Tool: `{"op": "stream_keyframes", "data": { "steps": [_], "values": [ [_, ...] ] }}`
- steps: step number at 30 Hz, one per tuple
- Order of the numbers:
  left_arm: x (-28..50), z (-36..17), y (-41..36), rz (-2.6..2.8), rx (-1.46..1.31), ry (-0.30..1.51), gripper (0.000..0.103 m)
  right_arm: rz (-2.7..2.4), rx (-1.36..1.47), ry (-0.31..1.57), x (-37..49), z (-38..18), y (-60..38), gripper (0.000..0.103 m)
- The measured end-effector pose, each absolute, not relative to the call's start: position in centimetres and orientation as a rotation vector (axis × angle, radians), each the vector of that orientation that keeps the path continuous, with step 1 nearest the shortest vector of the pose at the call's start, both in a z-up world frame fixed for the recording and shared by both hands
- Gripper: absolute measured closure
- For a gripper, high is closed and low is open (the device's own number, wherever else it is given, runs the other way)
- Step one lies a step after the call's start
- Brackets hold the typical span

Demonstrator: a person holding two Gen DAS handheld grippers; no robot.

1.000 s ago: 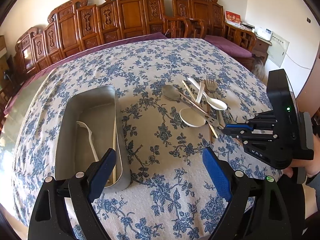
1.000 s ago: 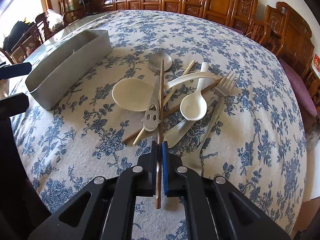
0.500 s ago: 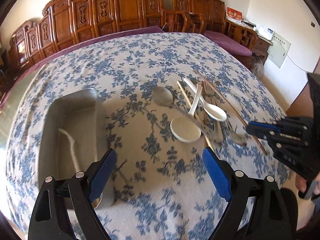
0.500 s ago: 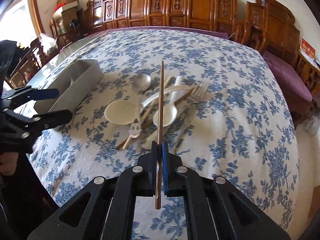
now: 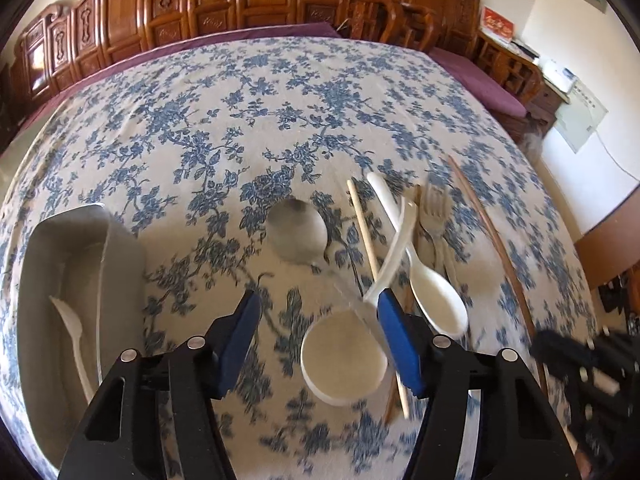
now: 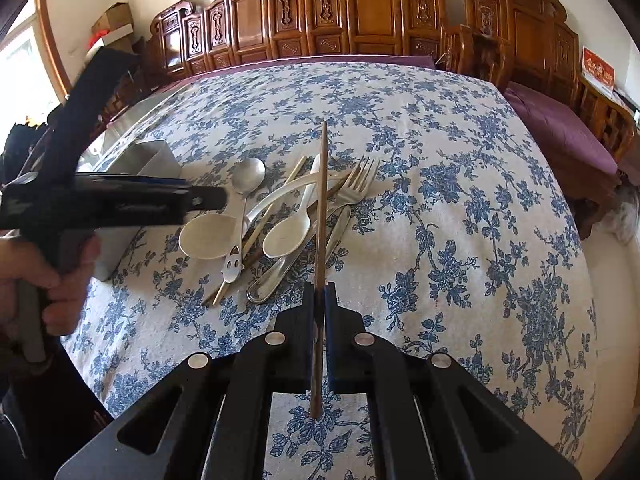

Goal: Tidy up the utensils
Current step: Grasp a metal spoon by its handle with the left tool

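— Right wrist view: what does the right gripper [image 6: 319,300] hold?
— A dark wooden chopstick [image 6: 320,216], clamped between its fingers, pointing far across the utensil pile [image 6: 280,216].
— And the left gripper [image 5: 320,340]?
— Spread wide, holding nothing, above the round white spoon [image 5: 344,360]. The metal tray [image 5: 44,280] sits left, with a white fork [image 5: 72,332] inside.

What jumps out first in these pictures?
A dark wooden chopstick pinched in the right gripper, pointing out over a tangled utensil pile on the blue-flowered tablecloth. The open left gripper hovers above a white ladle, beside a metal tray.
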State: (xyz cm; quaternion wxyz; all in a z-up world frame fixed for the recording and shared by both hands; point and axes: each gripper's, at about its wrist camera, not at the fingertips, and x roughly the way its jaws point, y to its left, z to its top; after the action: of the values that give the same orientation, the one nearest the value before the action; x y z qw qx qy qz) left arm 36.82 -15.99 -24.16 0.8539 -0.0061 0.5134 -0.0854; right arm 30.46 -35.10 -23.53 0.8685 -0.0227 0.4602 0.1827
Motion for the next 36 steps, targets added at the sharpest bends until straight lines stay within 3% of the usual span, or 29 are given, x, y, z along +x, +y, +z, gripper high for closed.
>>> {"op": "stream_keyframes", "data": {
  "steps": [3, 20, 23, 28, 36],
  "values": [
    [38.0, -25.0, -16.2, -0.160, -0.037, 1.117, 0.056, 0.388, -0.047, 0.965, 30.5, -23.6, -34.9, 0.097],
    [39.9, -26.8, -17.2, -0.105, -0.062, 1.208, 0.074, 0.380, 0.003, 0.971, 30.6, -23.5, -35.8, 0.097],
    [40.0, -26.9, -17.5, -0.099, -0.044, 1.201, 0.088, 0.381, 0.001, 0.970, 30.6, -23.4, -35.8, 0.097],
    [39.6, -26.7, -17.8, -0.102, -0.020, 1.185, 0.098, 0.383, -0.003, 0.971, 30.5, -23.4, -35.7, 0.097],
    [38.4, -25.0, -17.3, -0.128, 0.008, 1.142, 0.098, 0.387, -0.014, 0.961, 30.4, -23.1, -35.3, 0.097]
  ]
}}
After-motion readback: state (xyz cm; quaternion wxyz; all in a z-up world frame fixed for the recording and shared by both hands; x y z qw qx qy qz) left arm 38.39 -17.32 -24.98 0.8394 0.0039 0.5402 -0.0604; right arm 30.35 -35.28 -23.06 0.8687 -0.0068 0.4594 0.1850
